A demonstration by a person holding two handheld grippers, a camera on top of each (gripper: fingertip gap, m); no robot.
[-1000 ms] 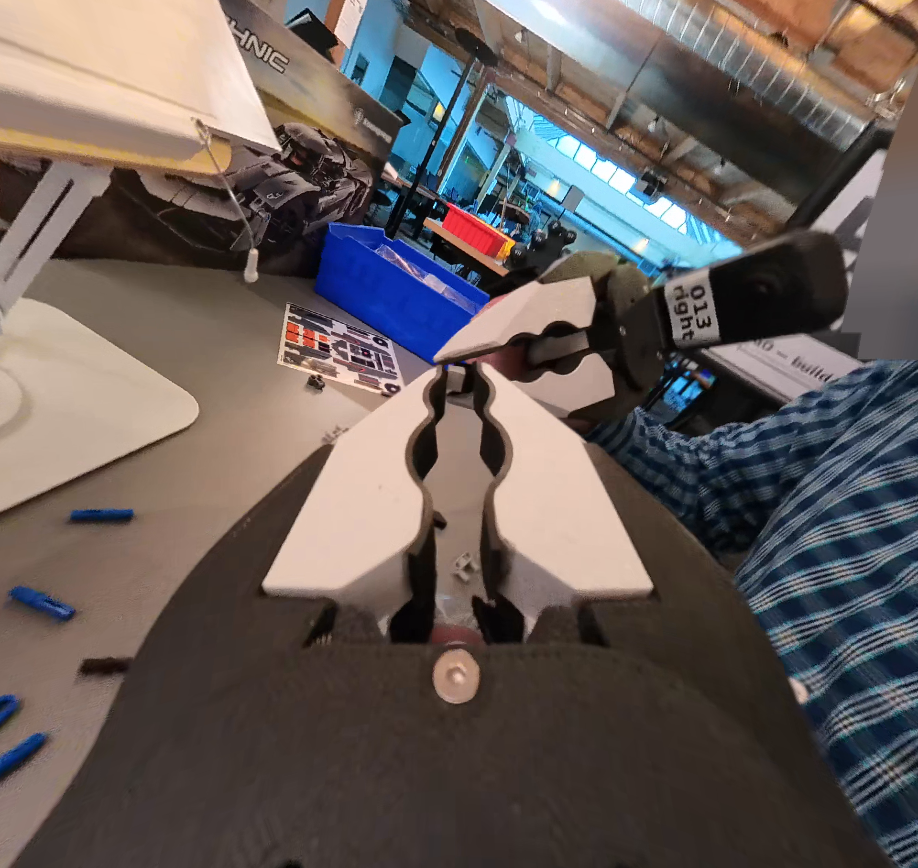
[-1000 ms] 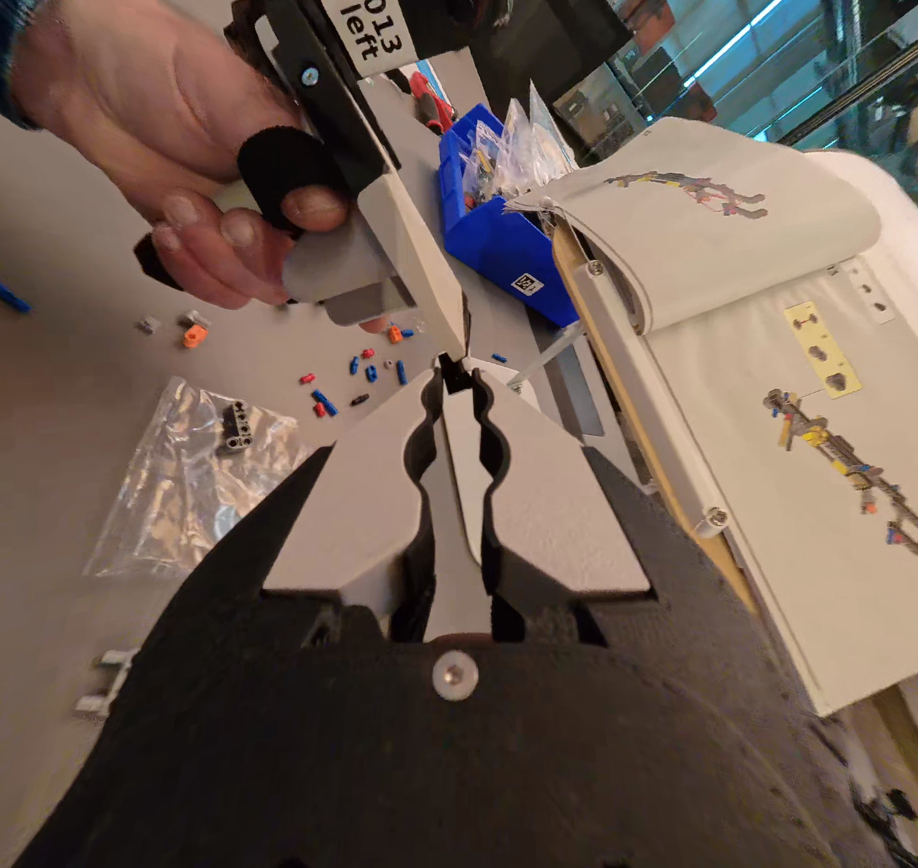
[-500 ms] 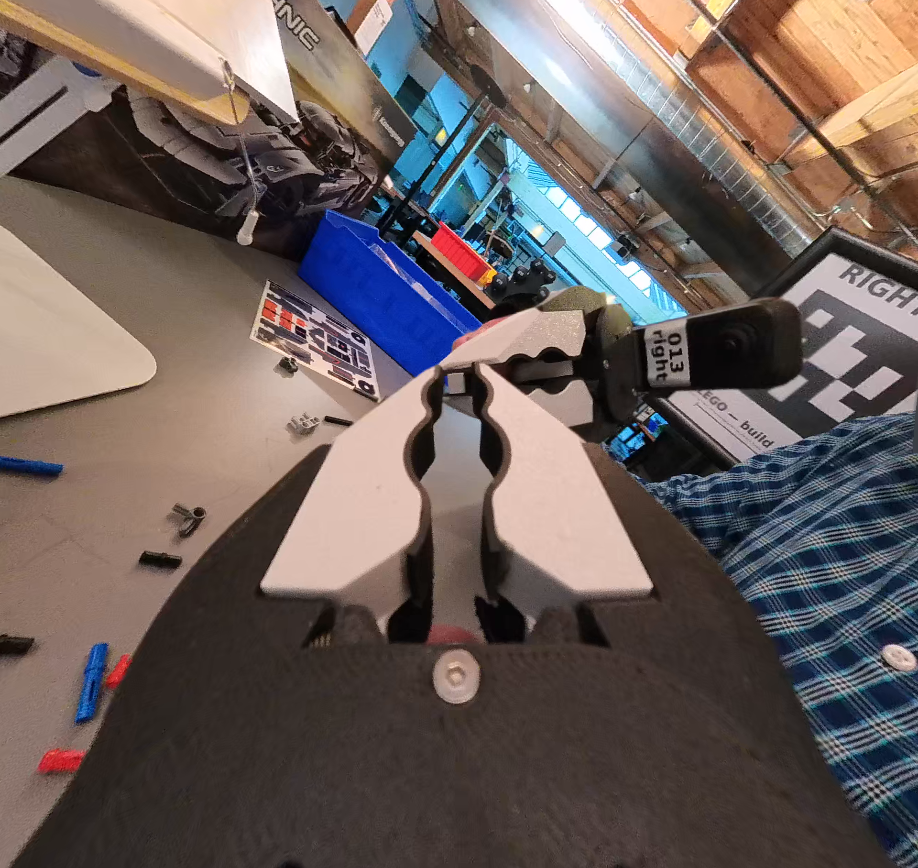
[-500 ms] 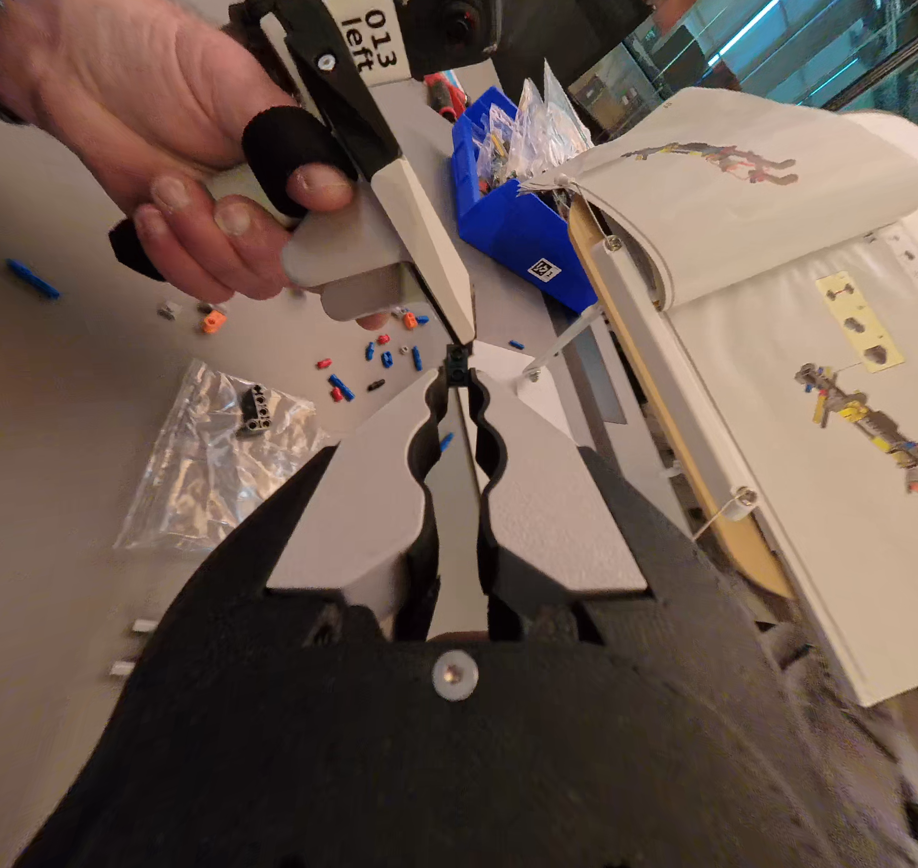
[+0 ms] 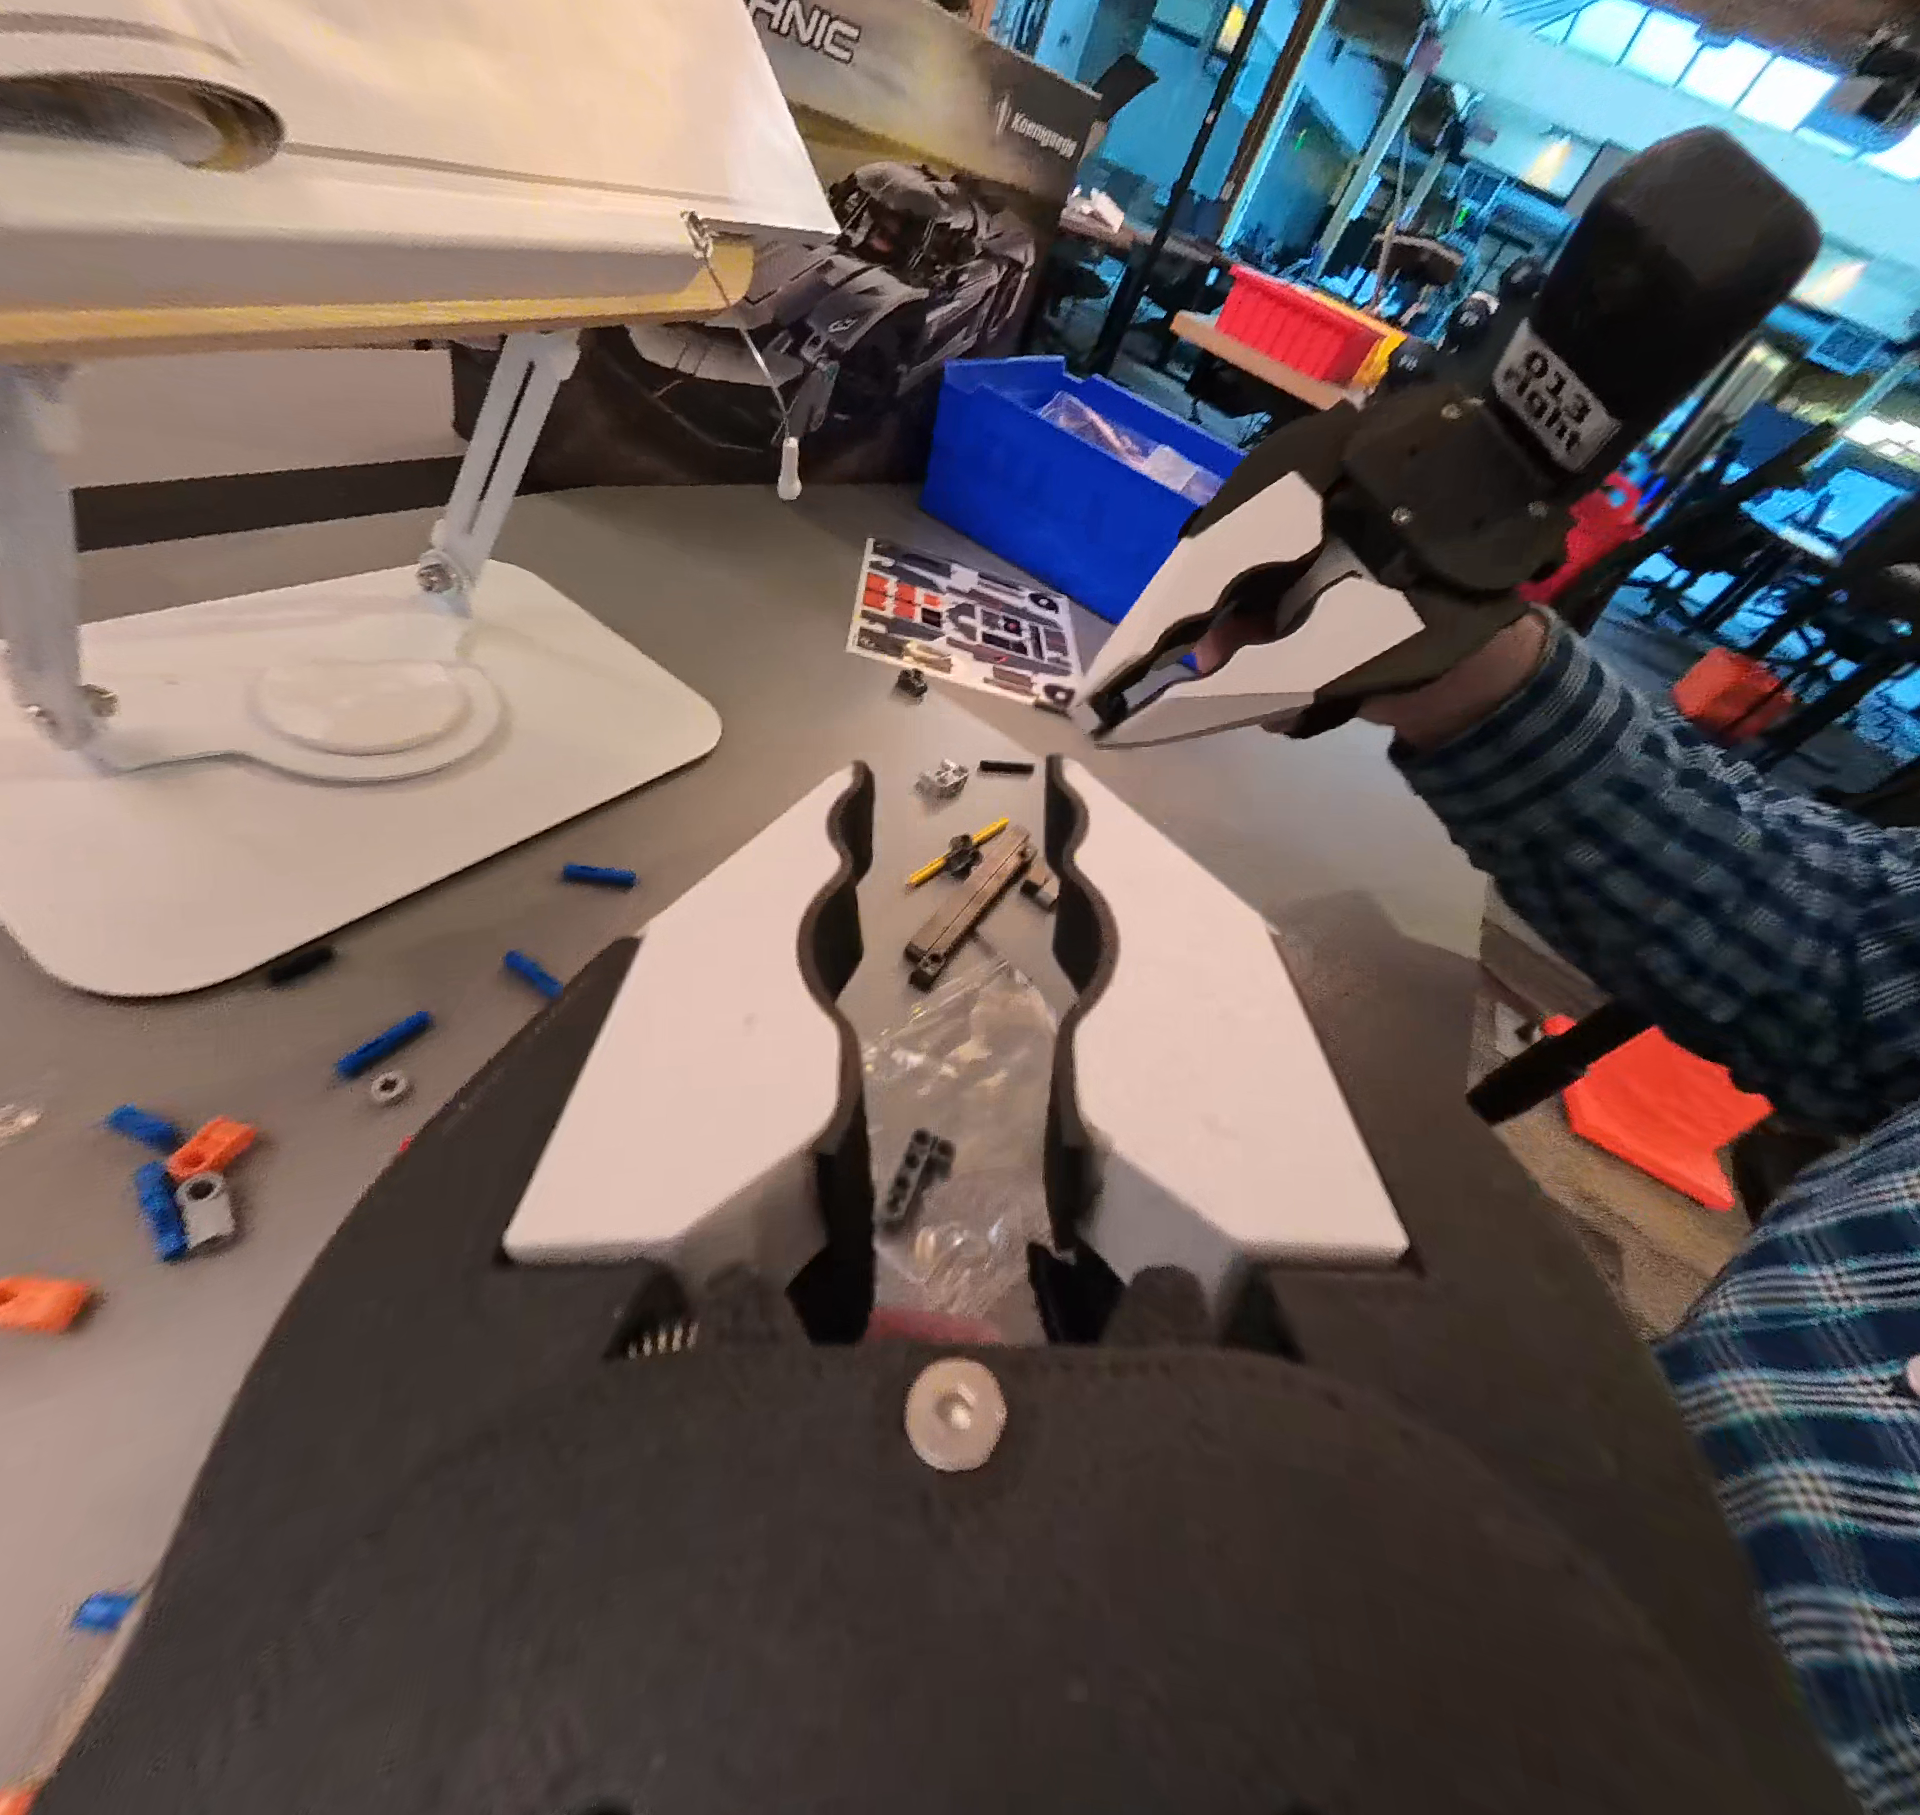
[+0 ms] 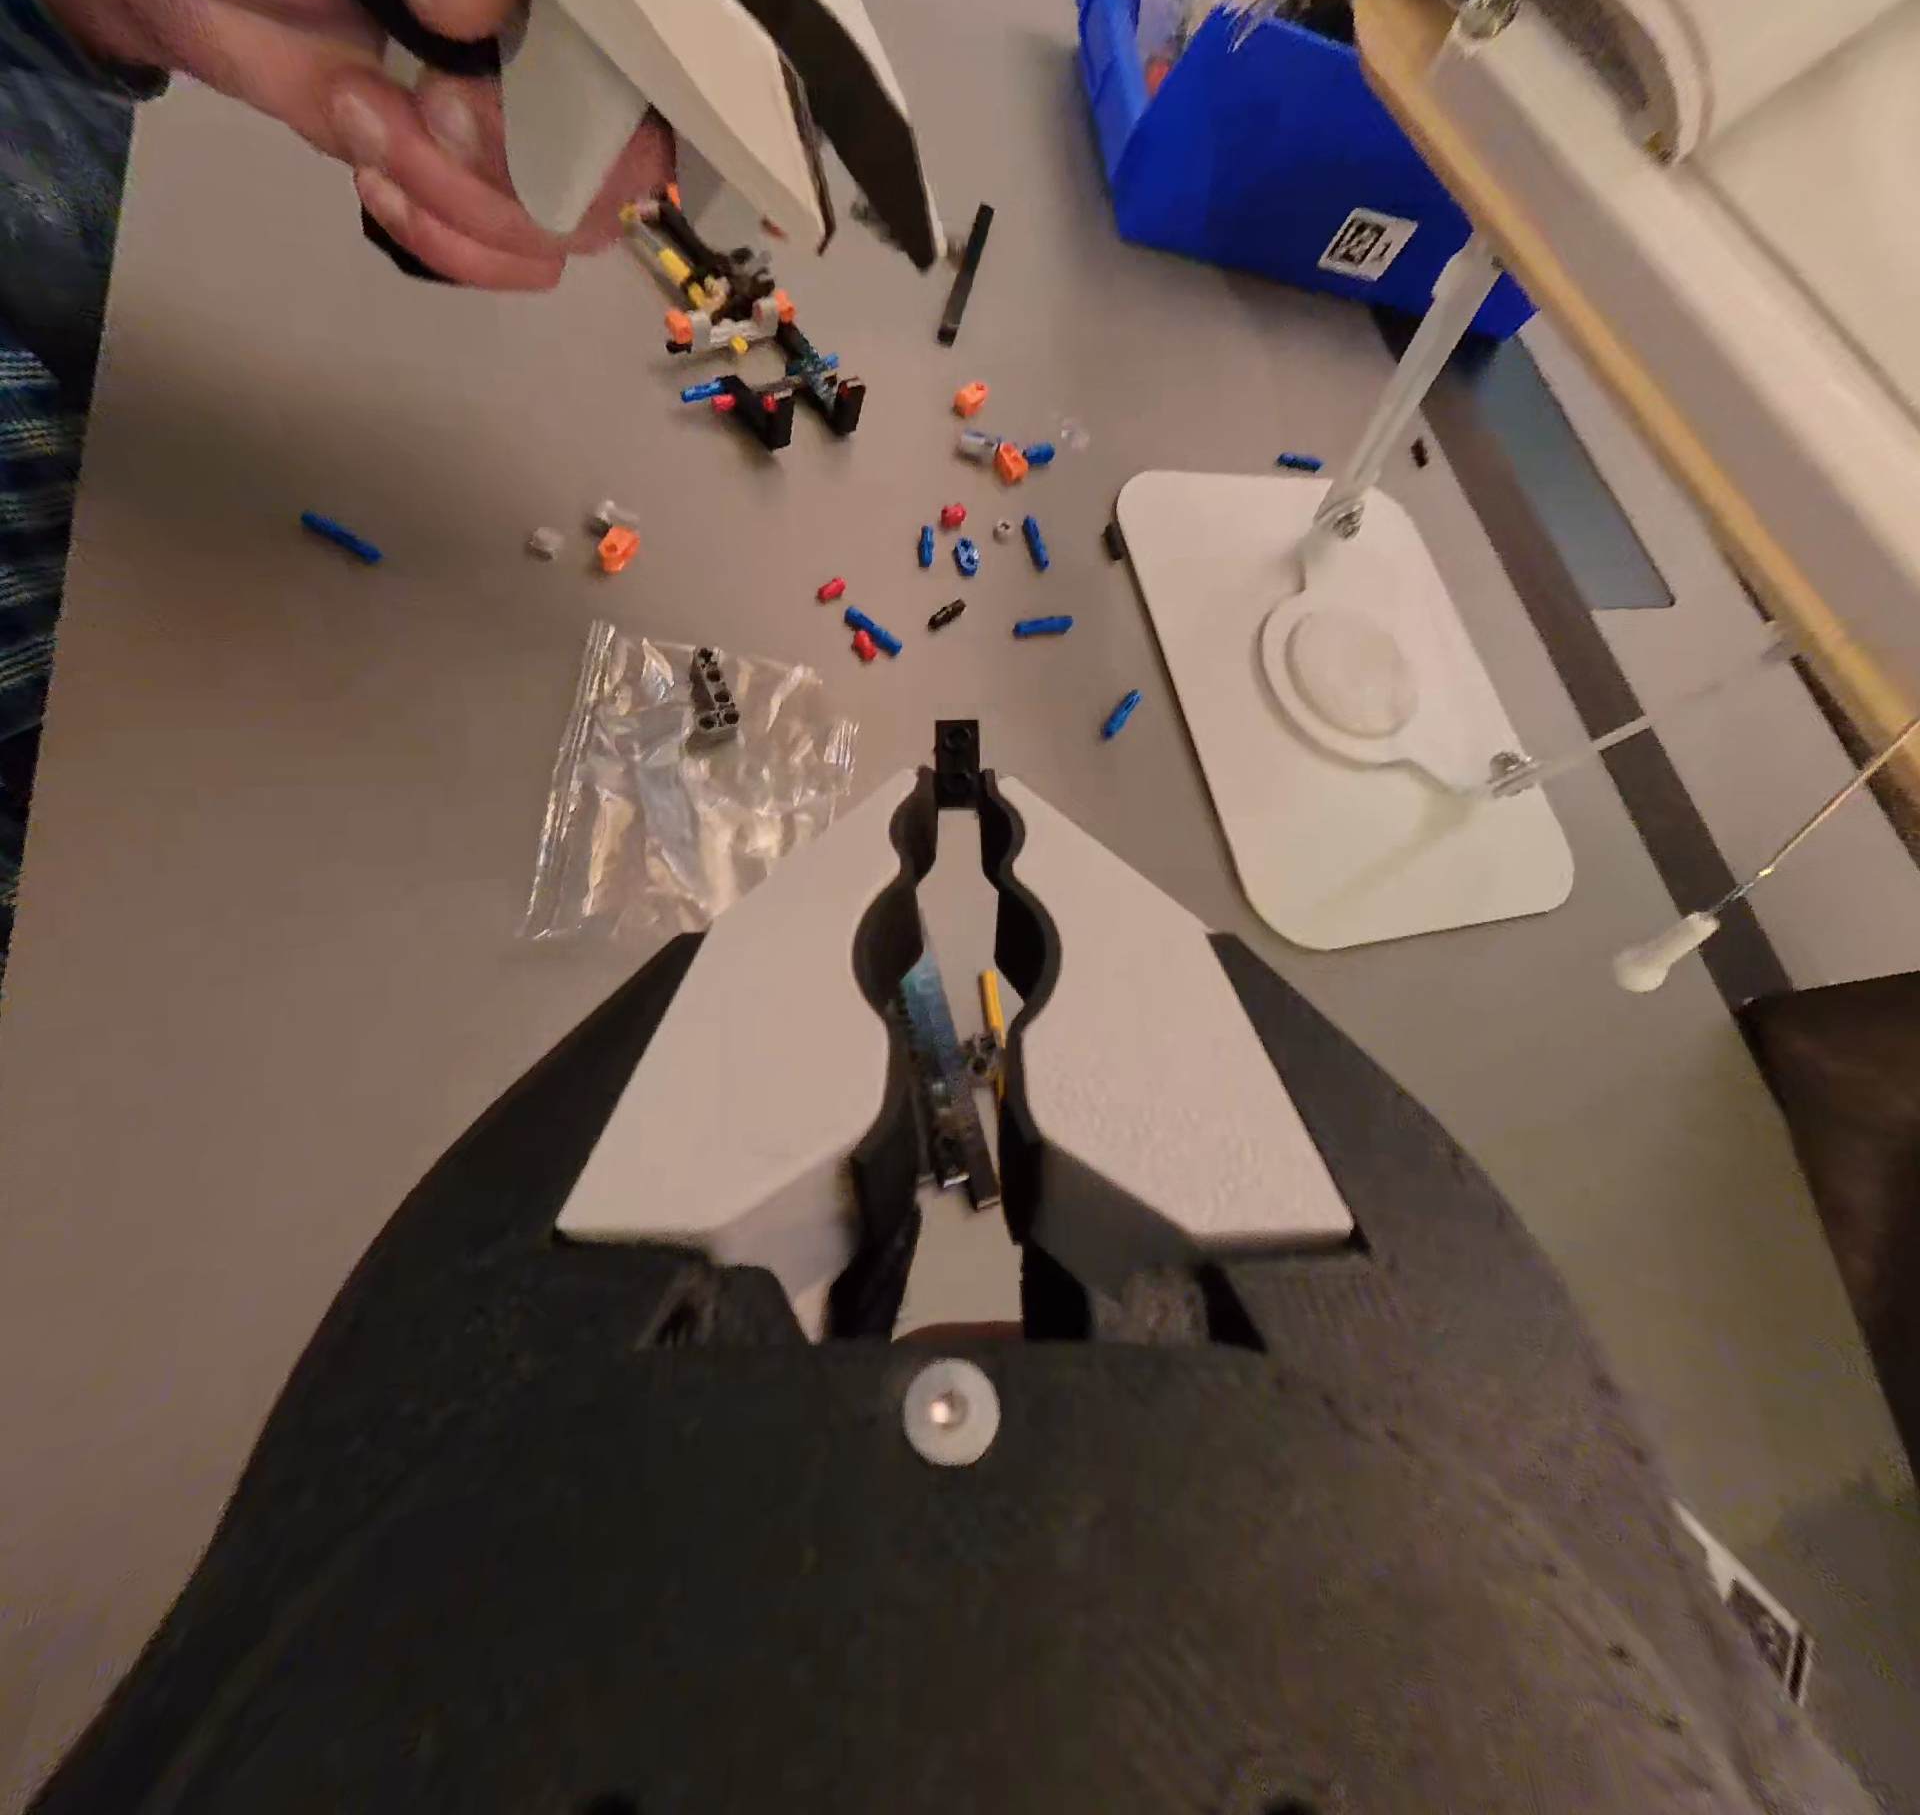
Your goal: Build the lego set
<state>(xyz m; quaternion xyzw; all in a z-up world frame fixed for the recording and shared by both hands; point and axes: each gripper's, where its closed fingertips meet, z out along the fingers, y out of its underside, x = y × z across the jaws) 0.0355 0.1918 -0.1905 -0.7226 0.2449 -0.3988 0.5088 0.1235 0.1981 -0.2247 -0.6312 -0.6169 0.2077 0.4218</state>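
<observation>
My right gripper (image 6: 957,791) is shut on a small black lego piece (image 6: 957,755) that sticks out past its tips, above the grey table. It also shows in the left wrist view (image 5: 1093,723) at the upper right, just beyond my left tips. My left gripper (image 5: 956,778) is open and empty; it shows at the top of the right wrist view (image 6: 868,227). A black beam with a yellow axle (image 5: 971,895) lies on the table under the left gripper. A partly built assembly (image 6: 748,331) lies on the table near the left gripper.
A clear plastic bag (image 6: 665,809) holds a dark piece (image 6: 713,695). Several blue, red and orange pins (image 6: 940,570) are scattered on the table. A white book stand base (image 6: 1351,705), a blue bin (image 6: 1268,144), a sticker sheet (image 5: 961,622) and a loose black beam (image 6: 966,274) stand around. Some 10 centimeters of space lies between my two pairs of fingers.
The two grippers were raised tip to tip on the small black piece. The left gripper has opened and drawn apart; the right keeps the piece. Both now point down at the table.
</observation>
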